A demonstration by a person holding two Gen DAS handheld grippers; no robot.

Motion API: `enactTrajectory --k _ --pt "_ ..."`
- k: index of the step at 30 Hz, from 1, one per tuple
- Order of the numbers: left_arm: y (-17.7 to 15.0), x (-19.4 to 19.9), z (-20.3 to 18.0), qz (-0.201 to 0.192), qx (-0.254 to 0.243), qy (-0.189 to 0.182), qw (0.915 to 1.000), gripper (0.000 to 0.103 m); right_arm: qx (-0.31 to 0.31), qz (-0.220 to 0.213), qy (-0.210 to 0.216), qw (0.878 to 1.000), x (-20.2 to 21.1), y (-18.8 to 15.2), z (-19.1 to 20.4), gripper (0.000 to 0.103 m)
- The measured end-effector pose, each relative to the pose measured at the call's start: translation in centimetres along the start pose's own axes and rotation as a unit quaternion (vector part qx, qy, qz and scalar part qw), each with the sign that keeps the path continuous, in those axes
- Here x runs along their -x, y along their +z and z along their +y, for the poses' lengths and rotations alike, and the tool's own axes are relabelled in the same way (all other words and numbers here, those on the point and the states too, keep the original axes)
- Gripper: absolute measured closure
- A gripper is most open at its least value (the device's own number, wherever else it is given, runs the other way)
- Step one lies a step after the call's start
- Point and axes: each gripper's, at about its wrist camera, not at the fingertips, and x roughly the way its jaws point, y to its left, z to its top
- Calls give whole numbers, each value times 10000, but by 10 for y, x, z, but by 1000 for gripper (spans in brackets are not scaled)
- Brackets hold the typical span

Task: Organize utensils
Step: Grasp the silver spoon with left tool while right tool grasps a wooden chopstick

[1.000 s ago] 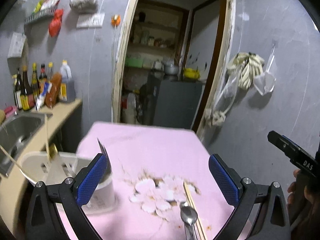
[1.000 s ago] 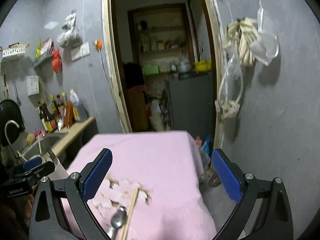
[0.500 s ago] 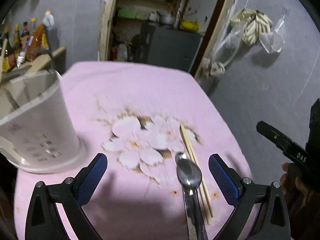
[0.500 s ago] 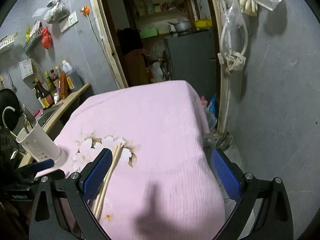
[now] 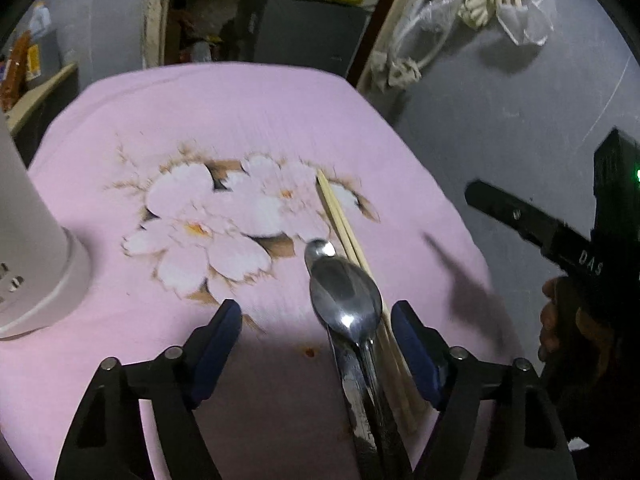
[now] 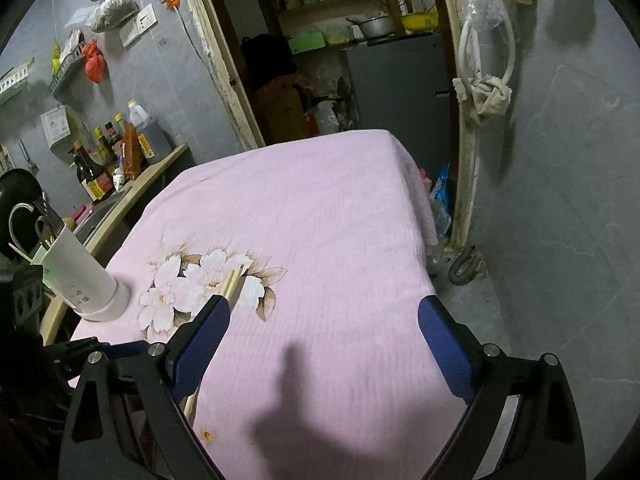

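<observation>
Two metal spoons [image 5: 345,294] lie stacked on the pink flowered tablecloth [image 5: 240,120], with a pair of wooden chopsticks [image 5: 339,216] along their right side. My left gripper [image 5: 318,336] hovers low over them, its jaws closing; the spoon handles and chopstick ends lie between the blue pads, which do not press on them. A white utensil holder [image 5: 36,264] stands at the left; in the right wrist view the holder [image 6: 82,276] has several utensils in it. My right gripper [image 6: 326,338] is open over bare cloth, with the chopsticks [image 6: 233,282] just beyond its left finger.
A counter with several bottles [image 6: 102,160] and a sink runs along the left wall. Behind the table a doorway opens onto a grey fridge [image 6: 396,80]. The table's right edge drops to a grey floor [image 6: 560,260]. A hand [image 5: 560,320] holds the right gripper's handle.
Both grippers have come down and tilted toward the table. The left one's jaws have narrowed around the spoons and chopsticks. The holder has slid to the left edge of the left wrist view.
</observation>
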Motion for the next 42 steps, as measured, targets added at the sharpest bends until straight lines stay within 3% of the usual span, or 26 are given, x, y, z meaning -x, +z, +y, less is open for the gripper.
enactTrajectory --k 3,6,10,14,17,25,31,38,42 --pt "-1 -2 -2 48 -46 -20 10000 32 33 40 12 10000 -4 1 3 11" --pt "-1 -4 -1 81 -47 46 9999 40 61 83 45 9999 -8 2 6 11" --pt "1 -4 4 56 5 150 9999 54 100 135 122 9998 -12 2 9 11" --pt "0 0 19 -18 343 18 9994 71 165 224 287 9992 -18 0 15 11" --pt "-1 2 29 -57 523 -15 9986 78 272 348 453 9980 -27 -3 22 24" --pt "-3 4 47 -213 764 45 9968 85 589 680 775 9929 -56 -3 45 62" --pt "-3 6 56 -303 857 134 9958 87 758 821 874 9899 -68 -1 58 65" --pt "-4 6 56 -324 873 151 9955 87 869 1013 645 9890 -78 -1 63 78" --pt "-1 5 57 -319 873 162 9955 87 1040 1096 488 9873 -84 3 74 78"
